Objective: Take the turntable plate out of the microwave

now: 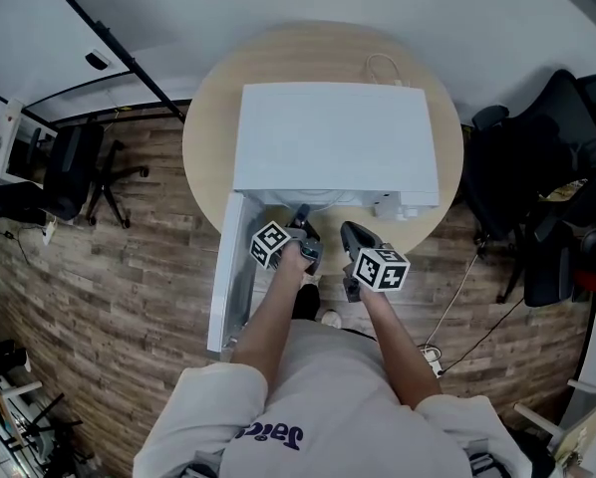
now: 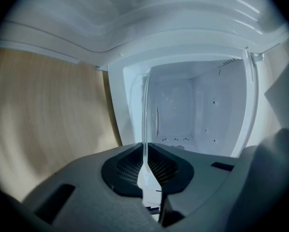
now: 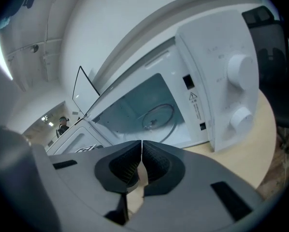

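Pale shirt (image 1: pixel 318 406) and two bare forearms (image 1: pixel 273 317) closest. Round wooden table (image 1: pixel 203 137) beneath the white microwave (image 1: pixel 333 137). Swung out from the microwave's left front corner, open door (image 1: pixel 228 267). At the microwave's mouth, left gripper (image 2: pixel 145 149), jaws nearly together and clamped on the rim of the glass turntable plate (image 2: pixel 146 105), seen edge-on, the rest of it inside the microwave's cavity. Just outside the microwave's front, right of the opening, right gripper (image 3: pixel 141 146), jaws pressed fully together, nothing between them. On the microwave's right-hand panel, two white knobs (image 3: pixel 238 66), one above the other.
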